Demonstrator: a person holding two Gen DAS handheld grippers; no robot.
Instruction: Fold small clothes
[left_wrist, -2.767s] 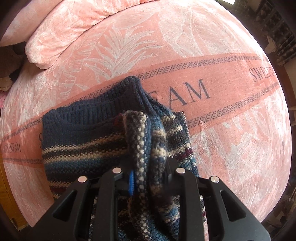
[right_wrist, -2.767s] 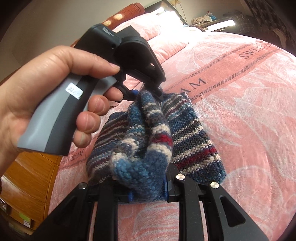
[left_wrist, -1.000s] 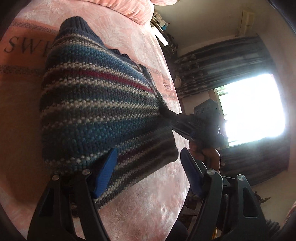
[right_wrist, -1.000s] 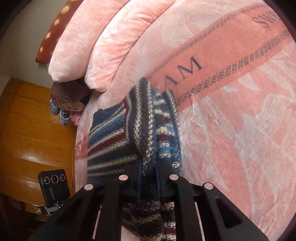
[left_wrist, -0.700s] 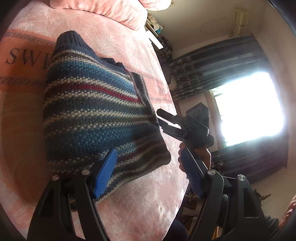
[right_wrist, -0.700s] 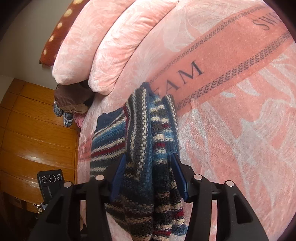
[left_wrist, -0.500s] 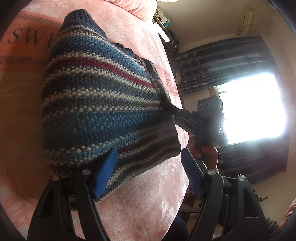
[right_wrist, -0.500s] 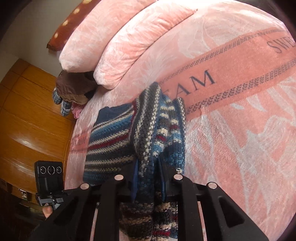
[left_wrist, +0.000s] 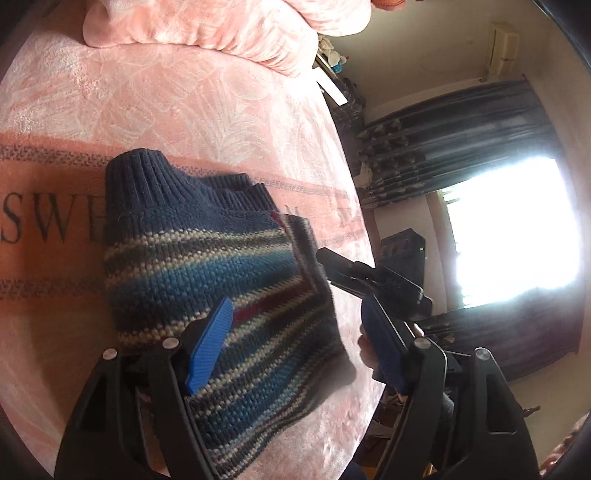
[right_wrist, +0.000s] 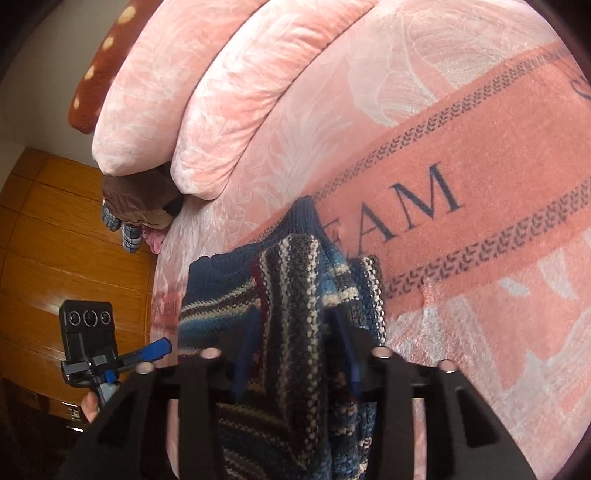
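Note:
A striped knit sweater (left_wrist: 203, 266) with a navy ribbed collar lies folded on the pink bed cover (left_wrist: 184, 110). My left gripper (left_wrist: 295, 314) hovers open just above the sweater's near edge, with nothing between its blue pads (left_wrist: 210, 343). In the right wrist view a raised fold of the sweater (right_wrist: 288, 280) stands between the fingers of my right gripper (right_wrist: 295, 332), whose pads are apart and not pinching it. The right gripper (left_wrist: 354, 273) also shows in the left wrist view, at the sweater's far edge. The left gripper (right_wrist: 147, 350) is off the bed's side, held by a hand.
Two pink pillows (right_wrist: 221, 92) lie at the head of the bed, with a brown spotted cushion (right_wrist: 96, 74) behind them. A heap of clothes (right_wrist: 136, 199) sits beside a wooden cabinet (right_wrist: 55, 240). Dark curtains (left_wrist: 461, 140) and a bright window lie beyond the bed's edge.
The right gripper opened, shut on the sweater's fold, and now stands open again around it. The left gripper stayed open and drew back a little from the sweater.

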